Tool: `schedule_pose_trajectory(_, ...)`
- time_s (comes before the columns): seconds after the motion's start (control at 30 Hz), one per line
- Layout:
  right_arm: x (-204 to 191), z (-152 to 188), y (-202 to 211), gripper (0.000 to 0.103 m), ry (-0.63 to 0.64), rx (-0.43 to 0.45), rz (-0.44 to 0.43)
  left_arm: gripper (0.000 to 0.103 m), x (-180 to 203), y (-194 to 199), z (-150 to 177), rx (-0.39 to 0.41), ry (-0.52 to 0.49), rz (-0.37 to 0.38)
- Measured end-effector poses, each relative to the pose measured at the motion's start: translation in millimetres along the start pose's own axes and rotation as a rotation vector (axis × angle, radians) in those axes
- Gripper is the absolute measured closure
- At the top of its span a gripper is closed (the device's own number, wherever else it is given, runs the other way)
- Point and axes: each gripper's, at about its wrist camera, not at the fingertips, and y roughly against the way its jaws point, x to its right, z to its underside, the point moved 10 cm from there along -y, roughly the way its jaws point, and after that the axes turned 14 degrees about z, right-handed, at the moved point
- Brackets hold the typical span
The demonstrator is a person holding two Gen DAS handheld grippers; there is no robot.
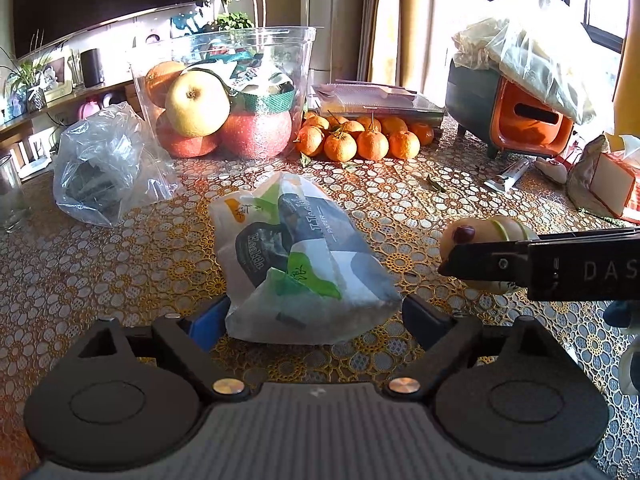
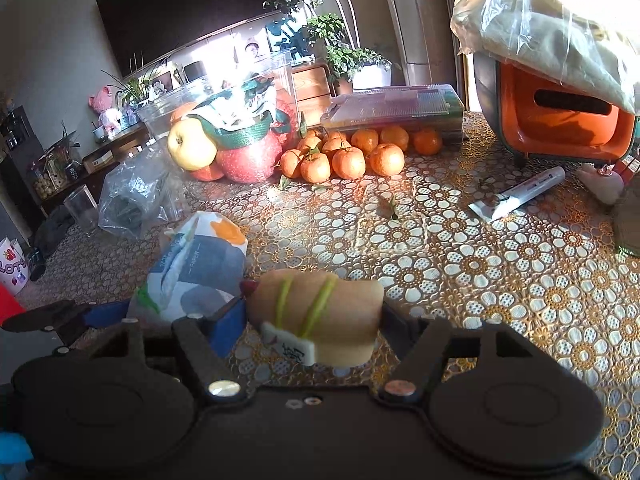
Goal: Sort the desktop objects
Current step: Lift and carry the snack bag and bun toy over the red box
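A soft pack of paper tissues (image 1: 304,256), white with grey, green and orange print, lies on the flowered tablecloth between the fingers of my left gripper (image 1: 314,316), which is shut on its near end. The pack also shows in the right wrist view (image 2: 196,268). My right gripper (image 2: 314,320) is shut on a tan plush hot-dog toy (image 2: 316,308) with green stripes and a white tag. In the left wrist view the toy (image 1: 484,232) and the right gripper's fingers (image 1: 480,260) sit to the right of the pack.
At the back stand a clear bin of fruit (image 1: 224,92), a pile of tangerines (image 1: 360,136), a flat plastic case (image 1: 376,100) and an orange-and-green box (image 1: 516,112) under a plastic bag. A clear bag (image 1: 108,168) and glass (image 1: 10,196) lie left; a tube (image 1: 508,176) and tissue box (image 1: 612,184) right.
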Motion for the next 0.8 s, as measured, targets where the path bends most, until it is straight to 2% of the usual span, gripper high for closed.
schedule_pose_trajectory(0.17,0.1,0.9,2.2,0.031,0.001,0.002,-0.006,0.009,0.0,7.2,-1.0,0.013,0.014,0.003)
schedule_pose_trajectory(0.23,0.6,0.9,2.1,0.031,0.001,0.000,-0.005,0.000,2.0,11.2,-2.5,0.026,0.021,0.014)
schedule_pose_trajectory(0.43,4.8,-0.2,5.8,0.031,-0.013,0.005,-0.004,0.000,5.5,10.6,-11.4,0.040,0.016,-0.012)
schedule_pose_trajectory(0.67,13.5,-2.2,4.9,0.031,-0.012,0.012,0.005,0.000,-1.4,-9.5,-10.3,0.018,0.001,-0.077)
schedule_pose_trajectory(0.8,18.1,0.8,0.9,0.031,-0.021,0.003,0.007,0.000,-5.9,-17.6,-8.6,0.008,0.007,-0.086)
